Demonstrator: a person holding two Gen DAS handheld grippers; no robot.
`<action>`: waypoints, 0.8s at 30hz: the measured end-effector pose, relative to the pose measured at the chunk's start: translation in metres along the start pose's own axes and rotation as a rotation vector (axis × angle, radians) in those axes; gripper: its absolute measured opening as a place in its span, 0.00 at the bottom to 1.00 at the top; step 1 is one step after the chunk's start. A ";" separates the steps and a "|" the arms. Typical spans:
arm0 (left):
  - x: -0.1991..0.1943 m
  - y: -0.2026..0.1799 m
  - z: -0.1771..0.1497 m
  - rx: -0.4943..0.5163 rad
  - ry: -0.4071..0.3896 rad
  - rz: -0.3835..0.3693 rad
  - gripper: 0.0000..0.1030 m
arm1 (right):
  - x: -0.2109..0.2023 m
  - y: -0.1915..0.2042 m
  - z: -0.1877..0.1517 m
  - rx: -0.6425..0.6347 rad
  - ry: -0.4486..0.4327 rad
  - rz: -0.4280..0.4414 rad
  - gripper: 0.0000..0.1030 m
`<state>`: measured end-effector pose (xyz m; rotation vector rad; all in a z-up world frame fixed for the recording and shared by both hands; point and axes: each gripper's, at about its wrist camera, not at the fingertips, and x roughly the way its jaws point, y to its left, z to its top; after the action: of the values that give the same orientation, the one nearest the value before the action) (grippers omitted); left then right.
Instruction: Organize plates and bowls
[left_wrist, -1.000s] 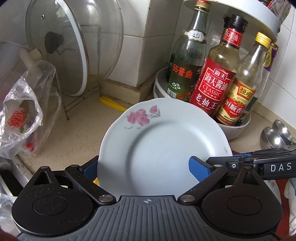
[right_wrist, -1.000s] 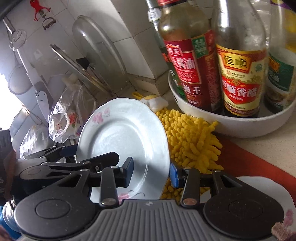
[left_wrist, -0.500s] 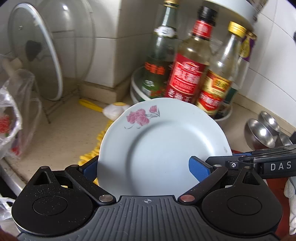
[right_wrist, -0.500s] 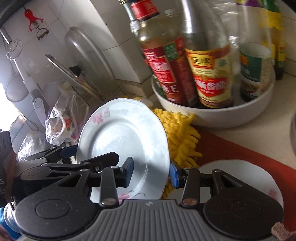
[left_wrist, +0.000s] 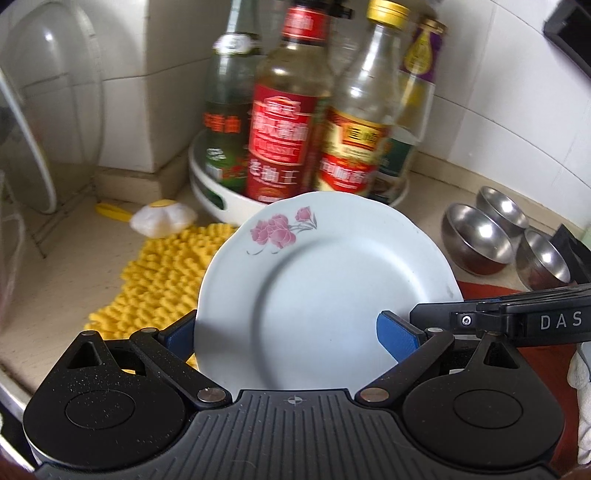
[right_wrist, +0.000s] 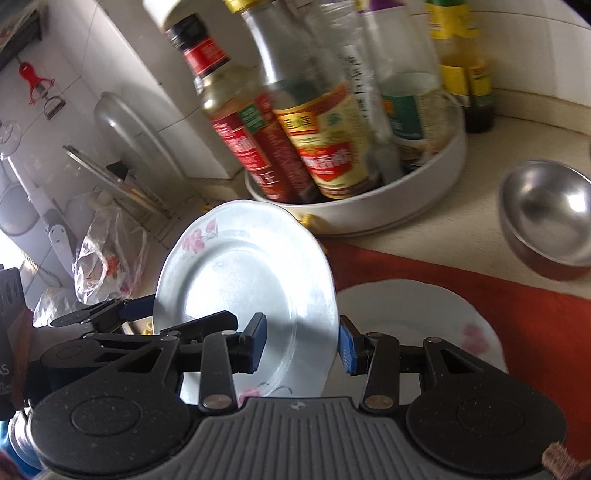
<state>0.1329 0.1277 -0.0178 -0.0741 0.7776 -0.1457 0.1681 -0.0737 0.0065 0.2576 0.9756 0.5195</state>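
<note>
Two white floral plates: one (left_wrist: 325, 295) gripped at its rim by both left tongs (left_wrist: 291, 332) and right tongs (right_wrist: 301, 343), one (right_wrist: 417, 317) flat on the red mat (right_wrist: 535, 306) at 4 o'clock. Three round steel bowls (left_wrist: 476, 236) at 2 o'clock, more in view than before. Yellow nubby cloth (left_wrist: 159, 273) on the worktop (left_wrist: 55, 295).

It was a home kitchen: white wall tiles (left_wrist: 498, 92), sauce bottles (left_wrist: 284, 122) crowded on a round tray (right_wrist: 424, 192), glass pot lids (right_wrist: 129, 136) racked upright, and steel bowls (left_wrist: 476, 236) on the speckled bench (left_wrist: 59, 288).
</note>
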 end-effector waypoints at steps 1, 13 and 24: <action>0.002 -0.004 0.000 0.008 0.004 -0.006 0.96 | -0.002 -0.003 -0.002 0.007 -0.002 -0.005 0.38; 0.022 -0.057 -0.008 0.098 0.055 -0.045 0.98 | -0.033 -0.046 -0.017 0.090 -0.021 -0.064 0.38; 0.037 -0.079 -0.020 0.103 0.121 -0.055 0.98 | -0.045 -0.073 -0.027 0.133 0.005 -0.084 0.38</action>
<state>0.1367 0.0439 -0.0478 0.0108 0.8875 -0.2436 0.1472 -0.1598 -0.0073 0.3334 1.0231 0.3797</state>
